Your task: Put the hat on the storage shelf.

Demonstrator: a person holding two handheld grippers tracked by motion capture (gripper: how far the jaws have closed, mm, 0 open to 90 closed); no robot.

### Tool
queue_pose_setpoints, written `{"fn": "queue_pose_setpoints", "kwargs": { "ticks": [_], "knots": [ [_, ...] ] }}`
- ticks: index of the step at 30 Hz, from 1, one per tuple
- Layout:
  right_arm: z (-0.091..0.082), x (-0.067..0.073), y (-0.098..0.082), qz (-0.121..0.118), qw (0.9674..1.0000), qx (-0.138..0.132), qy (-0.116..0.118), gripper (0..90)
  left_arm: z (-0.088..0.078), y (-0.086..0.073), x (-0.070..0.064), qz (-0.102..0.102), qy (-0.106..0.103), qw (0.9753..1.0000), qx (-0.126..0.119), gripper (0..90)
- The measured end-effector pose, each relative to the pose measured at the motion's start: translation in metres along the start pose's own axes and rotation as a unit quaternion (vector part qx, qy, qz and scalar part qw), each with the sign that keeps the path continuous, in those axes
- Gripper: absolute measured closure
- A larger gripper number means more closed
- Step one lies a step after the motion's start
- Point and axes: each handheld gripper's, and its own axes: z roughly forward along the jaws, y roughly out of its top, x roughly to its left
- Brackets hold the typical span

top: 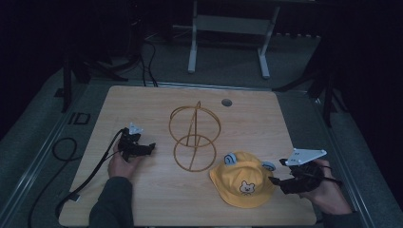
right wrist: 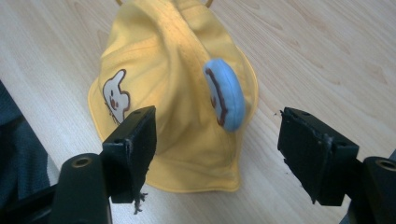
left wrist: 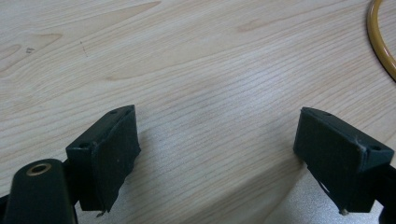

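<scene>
A yellow child's hat (top: 242, 179) with blue ears and a small animal face lies on the wooden table (top: 142, 102), near its front right. My right gripper (top: 276, 181) hovers just right of the hat's brim, open, jaws wide apart with nothing between them; in the right gripper view the hat (right wrist: 173, 88) lies just beyond the gripper (right wrist: 217, 135). A gold wire stand (top: 194, 136) made of rings rises at the table's middle. My left gripper (top: 148, 147) rests low at the left, open and empty, over bare wood (left wrist: 205, 74) in the left gripper view, with the gripper (left wrist: 217, 140) spread wide.
A gold ring of the stand (left wrist: 380, 42) curves in at the top right corner of the left gripper view. A round grommet hole (top: 226, 102) sits near the table's far edge. Black cables (top: 66, 152) trail off the table's left side. White desk legs (top: 192, 47) stand beyond.
</scene>
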Motion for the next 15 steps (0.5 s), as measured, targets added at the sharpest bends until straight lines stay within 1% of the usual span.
{"fn": "queue_pose_setpoints", "kwargs": {
  "ticks": [1, 4, 8, 15],
  "knots": [
    [0.0, 0.001, 0.003, -0.009, 0.9999, 0.005, 0.0, 28.2, 0.0, 0.0, 0.0, 0.0, 0.0, 1.0, 0.0, 13.9],
    [-0.001, 0.001, 0.01, -0.019, 0.9998, 0.01, -0.003, 28.5, 0.0, 0.0, 0.0, 0.0, 0.0, 1.0, 0.0, 13.9],
    [-0.001, 0.001, 0.018, -0.03, 0.9994, 0.015, -0.001, 30.7, 0.0, 0.0, 0.0, 0.0, 0.0, 1.0, 0.0, 13.9],
    [0.005, 0.004, 0.032, -0.044, 0.9987, 0.024, 0.006, 32.1, 0.0, 0.0, 0.0, 0.0, 0.0, 1.0, 0.0, 13.9]
  ]
}}
